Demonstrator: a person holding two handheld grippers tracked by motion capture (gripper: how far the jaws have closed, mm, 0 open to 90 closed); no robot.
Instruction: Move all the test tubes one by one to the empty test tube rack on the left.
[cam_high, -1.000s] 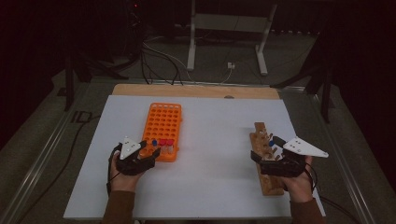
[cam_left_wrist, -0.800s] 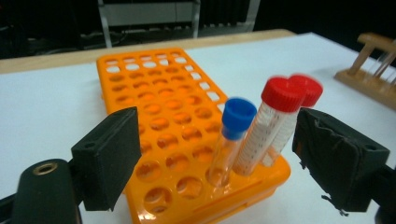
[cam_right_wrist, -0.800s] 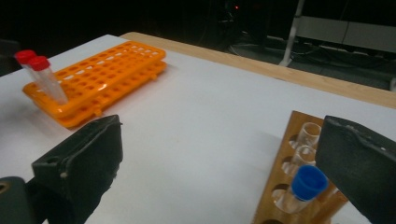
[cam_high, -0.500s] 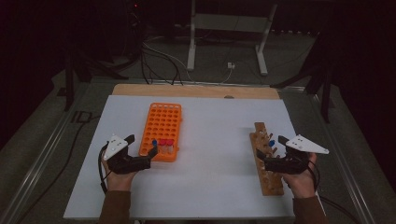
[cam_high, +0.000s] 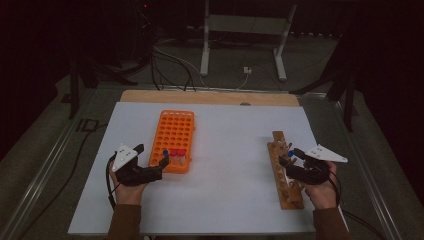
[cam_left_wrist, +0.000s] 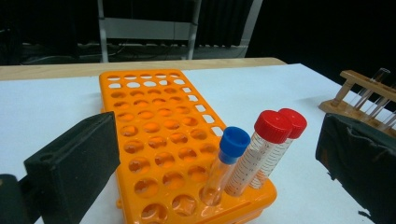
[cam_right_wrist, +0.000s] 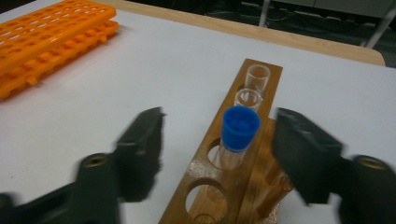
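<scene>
An orange tube rack lies left of centre on the white table. At its near corner stand a blue-capped tube and two red-capped tubes. My left gripper sits just before that corner, open; its jaws have just been opening and stand well clear of the tubes on both sides. At the right, my right gripper hovers over a wooden tube rack. Its jaws have just been closing around another blue-capped tube that stands in the rack, with gaps still on both sides.
Two uncapped glass tubes stand in the wooden rack beyond the blue-capped one. A wooden board edge runs along the table's far side, with cables and a metal stand on the floor behind.
My left gripper has drawn back to the left from the orange rack, leaving the blue-capped tube standing there. My right gripper has come down over the wooden rack and its jaws have narrowed.
</scene>
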